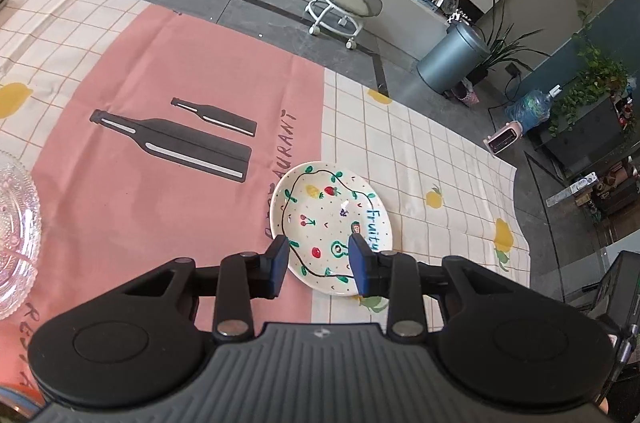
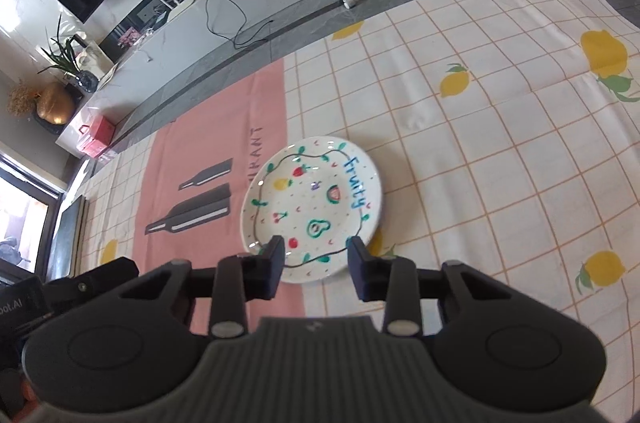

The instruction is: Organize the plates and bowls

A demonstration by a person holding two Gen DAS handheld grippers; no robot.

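Note:
A white plate painted with fruit and the word "Fruity" (image 1: 320,219) (image 2: 316,195) lies flat on the tablecloth, across the seam between the pink panel and the checked part. My left gripper (image 1: 319,253) hovers over the plate's near edge, jaws apart, nothing between them. My right gripper (image 2: 317,255) stands above the near rim of the same plate, also parted and empty. A cut-glass bowl (image 1: 16,235) shows at the far left of the left wrist view.
The table carries a checked cloth with lemons (image 2: 500,163) and a pink panel printed with bottles (image 1: 168,139). Beyond the far table edge is a grey floor with a wheeled stool (image 1: 344,11) and a bin (image 1: 452,59). The other gripper's body (image 2: 60,287) is at lower left.

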